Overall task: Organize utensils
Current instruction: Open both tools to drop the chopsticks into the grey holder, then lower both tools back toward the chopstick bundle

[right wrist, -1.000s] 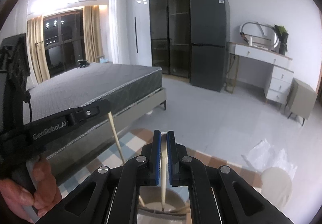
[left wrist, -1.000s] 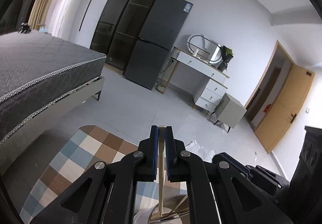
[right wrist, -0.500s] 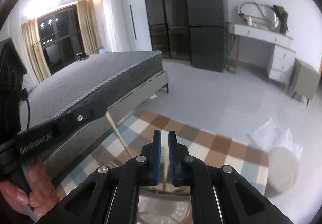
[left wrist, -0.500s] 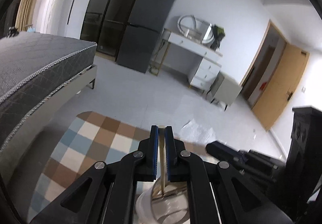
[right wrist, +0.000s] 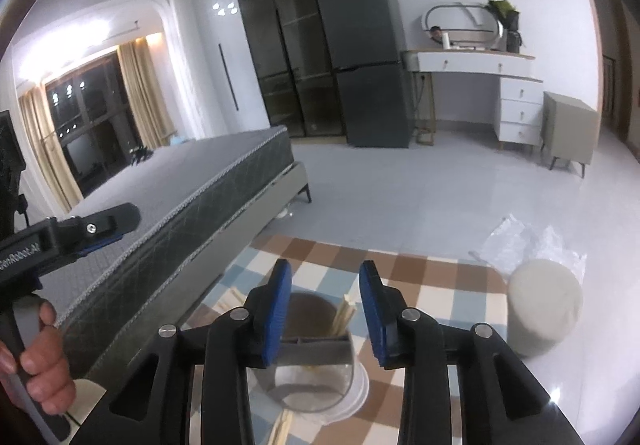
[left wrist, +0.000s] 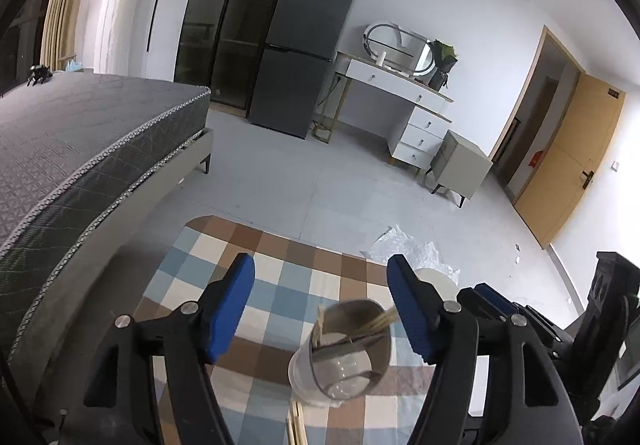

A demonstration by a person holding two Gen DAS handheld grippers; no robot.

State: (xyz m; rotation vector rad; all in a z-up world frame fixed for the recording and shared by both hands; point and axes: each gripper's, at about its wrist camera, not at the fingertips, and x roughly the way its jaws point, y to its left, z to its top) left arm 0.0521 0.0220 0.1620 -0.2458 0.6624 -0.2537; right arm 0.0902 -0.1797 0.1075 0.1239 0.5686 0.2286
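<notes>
A round utensil holder (left wrist: 346, 353) with a divider stands on the checkered cloth (left wrist: 280, 285); several wooden chopsticks (left wrist: 382, 323) lean inside it. It also shows in the right wrist view (right wrist: 316, 349), with chopsticks (right wrist: 344, 315) in its right half. My left gripper (left wrist: 322, 305) is open and empty above the holder. My right gripper (right wrist: 324, 309) is open and empty, also above the holder. More loose chopsticks (left wrist: 298, 423) lie on the cloth near the holder.
A beige round container (right wrist: 544, 309) stands right of the holder, next to crumpled plastic (right wrist: 528, 241). A grey bed (left wrist: 80, 141) runs along the left. The left gripper's body (right wrist: 60, 233) and a hand show at the left of the right wrist view.
Both grippers were shut on a chopstick each; both have opened and the chopsticks now rest in the holder. Both views have tilted down slightly.
</notes>
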